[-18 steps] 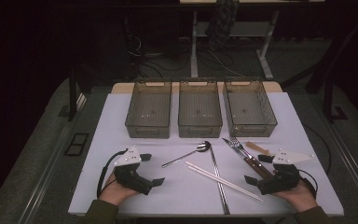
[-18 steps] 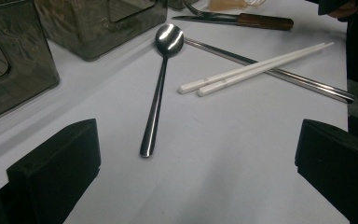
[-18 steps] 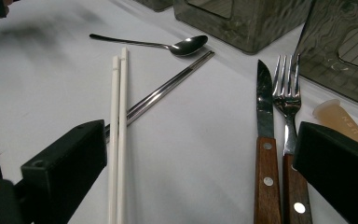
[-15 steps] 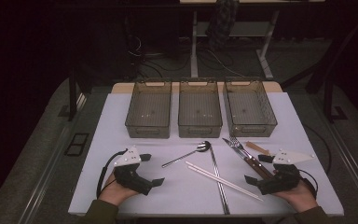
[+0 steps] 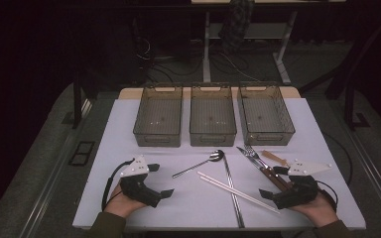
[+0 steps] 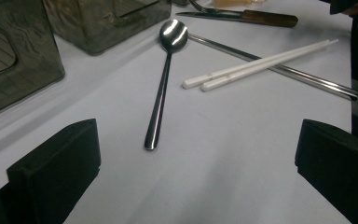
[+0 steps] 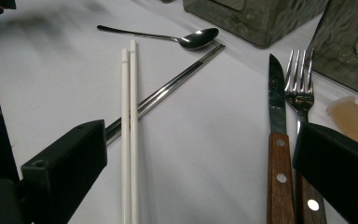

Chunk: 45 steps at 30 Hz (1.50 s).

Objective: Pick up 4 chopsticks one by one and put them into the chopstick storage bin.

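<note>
Both grippers are rested low on the bench, nothing held: the left gripper (image 5: 164, 181) is aimed at the spoon (image 6: 163, 81), jaws released, while the right gripper (image 5: 274, 183), jaws spread (empty too), is set beside the knife (image 7: 277, 154) and white chopsticks (image 7: 129, 135), presumably for sorting into the bins (image 5: 213, 138) beyond

A white-topped table (image 5: 129, 129) is lit brightly, while the room around it is kept dark. Grey carpeted floor (image 5: 39, 163) is seen to the left and right of the table. Beyond the table's far edge a second table's white leg frame (image 5: 207, 44) is seen, with cables (image 5: 149, 52) lying on the floor beside it. A dark stand (image 5: 77, 99) is placed just off the table's far-left corner.
</note>
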Each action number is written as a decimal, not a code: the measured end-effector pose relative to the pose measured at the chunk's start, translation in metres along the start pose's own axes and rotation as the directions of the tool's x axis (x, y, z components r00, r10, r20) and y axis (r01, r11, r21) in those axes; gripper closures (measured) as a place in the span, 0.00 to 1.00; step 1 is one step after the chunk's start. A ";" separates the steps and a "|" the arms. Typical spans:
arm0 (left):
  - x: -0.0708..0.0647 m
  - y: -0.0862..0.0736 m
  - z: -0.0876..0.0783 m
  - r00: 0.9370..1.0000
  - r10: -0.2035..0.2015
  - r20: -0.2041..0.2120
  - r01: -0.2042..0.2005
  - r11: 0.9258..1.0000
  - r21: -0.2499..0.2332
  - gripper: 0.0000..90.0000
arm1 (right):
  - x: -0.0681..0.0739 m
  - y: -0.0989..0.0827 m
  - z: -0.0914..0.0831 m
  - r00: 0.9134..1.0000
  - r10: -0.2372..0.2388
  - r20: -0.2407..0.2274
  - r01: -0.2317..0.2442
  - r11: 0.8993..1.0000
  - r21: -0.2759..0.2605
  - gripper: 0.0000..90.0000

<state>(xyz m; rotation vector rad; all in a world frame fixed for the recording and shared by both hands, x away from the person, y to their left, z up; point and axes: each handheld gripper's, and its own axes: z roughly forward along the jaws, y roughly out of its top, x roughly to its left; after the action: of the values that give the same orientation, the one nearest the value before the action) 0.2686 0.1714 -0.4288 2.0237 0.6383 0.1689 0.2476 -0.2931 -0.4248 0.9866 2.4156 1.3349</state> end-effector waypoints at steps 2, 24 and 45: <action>0.000 0.000 0.000 1.000 -0.001 0.003 0.001 1.000 -0.001 0.00 | 0.001 0.002 0.001 1.000 -0.006 0.004 0.006 1.000 0.003 0.03; -0.004 0.001 0.003 1.000 0.011 0.026 -0.011 1.000 0.003 0.00 | 0.011 0.014 0.015 0.999 -0.023 -0.026 0.024 0.999 0.032 0.03; -0.005 0.001 0.005 0.999 0.011 0.033 -0.011 1.000 0.007 0.00 | 0.020 0.021 0.031 0.997 -0.052 -0.049 0.056 0.995 0.085 0.03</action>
<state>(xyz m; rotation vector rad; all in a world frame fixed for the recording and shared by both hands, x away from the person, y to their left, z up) 0.2666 0.1647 -0.4294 2.0335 0.6076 0.1396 0.2569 -0.2521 -0.4229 0.9134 2.5350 1.2588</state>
